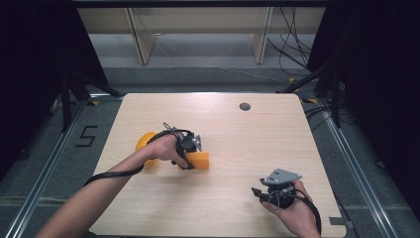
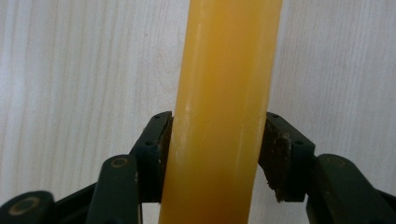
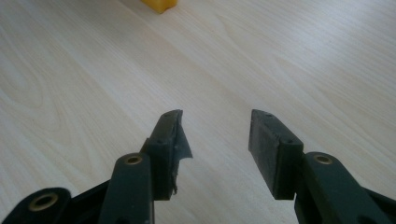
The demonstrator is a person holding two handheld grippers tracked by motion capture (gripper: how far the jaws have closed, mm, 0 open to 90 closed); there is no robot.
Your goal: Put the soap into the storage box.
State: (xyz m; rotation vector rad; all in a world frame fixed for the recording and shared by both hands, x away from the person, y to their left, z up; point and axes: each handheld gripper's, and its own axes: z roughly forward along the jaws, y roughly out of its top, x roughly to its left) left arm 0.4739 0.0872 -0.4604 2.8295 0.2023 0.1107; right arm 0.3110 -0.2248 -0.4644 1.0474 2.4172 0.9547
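A: What is seen from the high view?

B: One wooden bench [image 1: 237,144] is seen, with one small grey disc [image 1: 244,106] set into it near the far edge. Two hands are counted, each with one pair of tongs. The left tongs [image 1: 194,151] are held left of the bench's middle, at an orange object [image 1: 200,160] whose blocky end lies just to their right. A rounded orange part [image 1: 144,140] is seen behind the left hand [image 1: 163,148]; whether it belongs to the same object cannot be told. The right tongs [image 1: 257,192] are held in the right hand [image 1: 292,203] near the front right corner, well apart from the orange object.

A: And from the left gripper view?

B: One orange bar [image 2: 224,116] is gripped between the two jaws of the left tongs [image 2: 215,154], both pads being pressed against its sides, above the pale wood.

A: And the right gripper view?

B: The right tongs [image 3: 215,135] are held wide apart with nothing between them. One yellow-orange corner [image 3: 159,4] is seen far off on the bench [image 3: 303,56].
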